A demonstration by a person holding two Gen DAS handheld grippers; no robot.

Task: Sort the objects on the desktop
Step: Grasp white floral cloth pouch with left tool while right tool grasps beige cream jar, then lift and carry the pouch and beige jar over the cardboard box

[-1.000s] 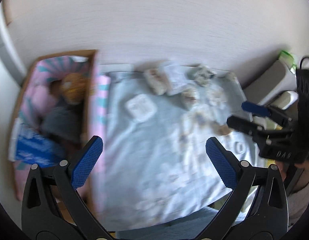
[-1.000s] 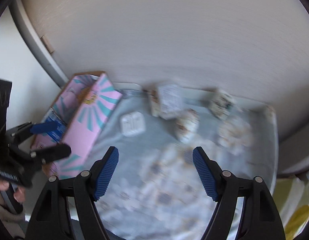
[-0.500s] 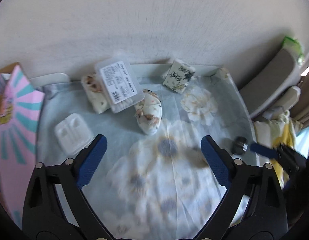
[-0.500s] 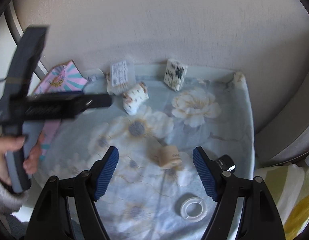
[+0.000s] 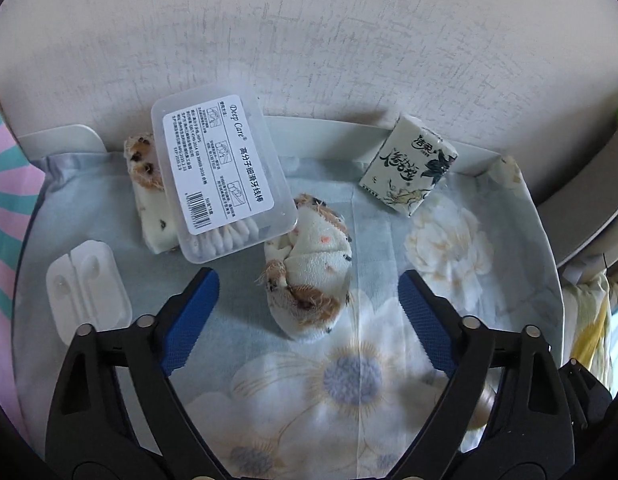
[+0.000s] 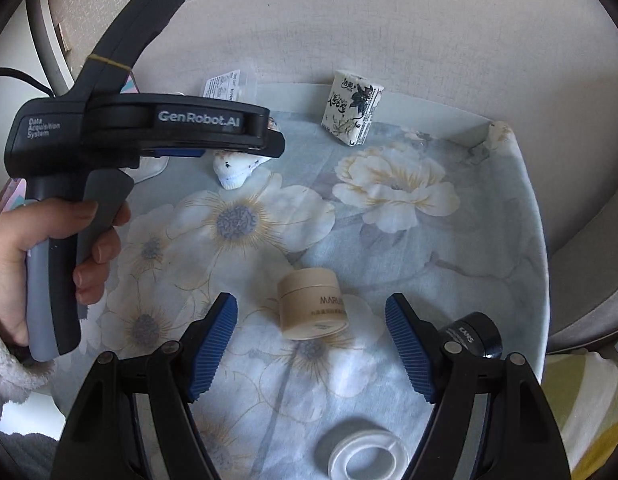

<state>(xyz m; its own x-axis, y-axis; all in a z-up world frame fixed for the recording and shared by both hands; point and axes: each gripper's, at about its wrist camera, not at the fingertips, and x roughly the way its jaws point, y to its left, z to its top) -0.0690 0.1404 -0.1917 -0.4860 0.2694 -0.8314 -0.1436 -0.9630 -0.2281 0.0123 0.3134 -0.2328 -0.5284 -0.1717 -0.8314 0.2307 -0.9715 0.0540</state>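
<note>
Terry cloth, cream with orange and dark spots: the rolled towel (image 5: 309, 276) lay on the flowered cloth (image 5: 449, 248) between the wide-apart blue pads of my left tongs (image 5: 307, 314), which held nothing. Its long axis ran away from me, tilted a little leftward at the near end, with a frayed knot on its left flank. Behind it to the left, a clear floss-pick box (image 5: 223, 176) leaned label-up over a second spotted towel roll (image 5: 149, 200), its lower corner close to the first roll. A white earbud case (image 5: 87, 290) sat left of my pad, and a printed tissue pack (image 5: 409, 164) stood against the tray rim (image 5: 329, 136) at the back.

My right tongs (image 6: 311, 344) were also spread and empty, with a beige cream jar (image 6: 311, 304) lying on its side between the tips, its lid end pointing away. A black jar (image 6: 475, 334) rested just beside the right finger; a clear tape ring (image 6: 367, 454) lay near me. My left hand (image 6: 41, 256) gripped its handle upright, the tool levelled over the cloth.
</note>
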